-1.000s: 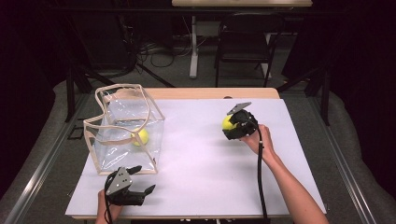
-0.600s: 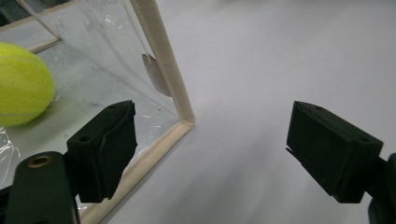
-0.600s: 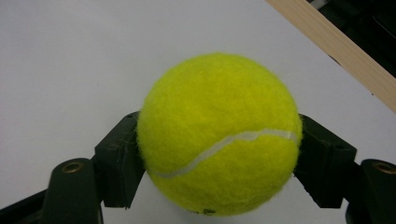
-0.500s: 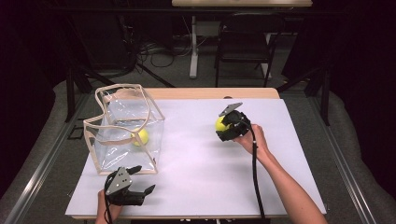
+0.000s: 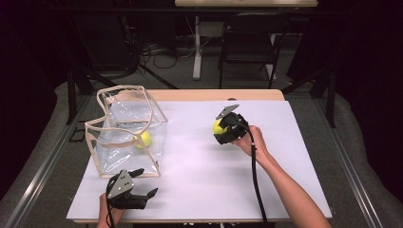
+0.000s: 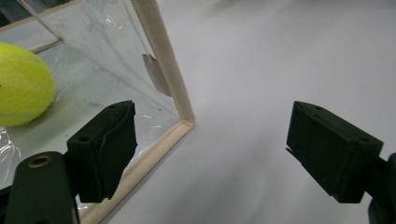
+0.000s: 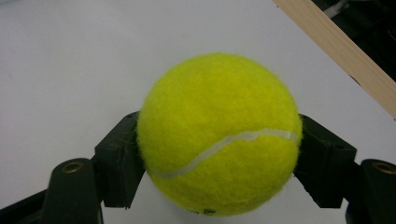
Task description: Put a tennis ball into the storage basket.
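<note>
A yellow tennis ball (image 7: 219,135) is clamped between the jaws of my right gripper (image 5: 223,128), held above the white table cover right of centre; the ball (image 5: 218,126) peeks out at the gripper's left side. A second tennis ball (image 5: 143,138) lies inside a clear plastic box (image 5: 102,145) with tan edging at the left of the table. In the left gripper view that ball (image 6: 21,84) shows through the box's wall, with the box's corner edge (image 6: 180,105) between the jaws. My left gripper (image 5: 142,185) rests open at the table's front edge, just in front of the box.
The white cover (image 5: 199,180) spreads over a wooden table whose far edge (image 5: 218,95) shows as a tan strip. A chair (image 5: 247,52) and cables stand on the floor beyond the table. Dark curtains flank both sides.
My right gripper has carried the tennis ball leftward, toward the box. The left gripper has stayed where it was.
</note>
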Motion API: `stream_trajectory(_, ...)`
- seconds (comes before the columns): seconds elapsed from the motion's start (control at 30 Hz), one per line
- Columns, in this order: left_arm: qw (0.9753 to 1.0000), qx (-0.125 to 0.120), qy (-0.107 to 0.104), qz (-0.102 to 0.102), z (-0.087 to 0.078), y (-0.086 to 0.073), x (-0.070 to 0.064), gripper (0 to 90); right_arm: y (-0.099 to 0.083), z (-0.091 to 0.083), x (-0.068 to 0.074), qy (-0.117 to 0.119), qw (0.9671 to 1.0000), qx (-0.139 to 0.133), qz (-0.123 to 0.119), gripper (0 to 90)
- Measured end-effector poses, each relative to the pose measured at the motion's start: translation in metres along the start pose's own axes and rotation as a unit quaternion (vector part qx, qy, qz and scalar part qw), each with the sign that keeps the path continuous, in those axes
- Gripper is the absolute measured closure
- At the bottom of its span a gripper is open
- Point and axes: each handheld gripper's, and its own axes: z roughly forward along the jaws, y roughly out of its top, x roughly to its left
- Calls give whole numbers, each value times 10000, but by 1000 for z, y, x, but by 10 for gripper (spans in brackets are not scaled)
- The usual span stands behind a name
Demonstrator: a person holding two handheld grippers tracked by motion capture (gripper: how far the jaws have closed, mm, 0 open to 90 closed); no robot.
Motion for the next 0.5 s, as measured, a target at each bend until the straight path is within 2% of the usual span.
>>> stream_trajectory(0.5, 10000, -3, 1, -27, 0, 0, 0, 160, 15, 6, 12, 154, 9997, -40, -181, 260)
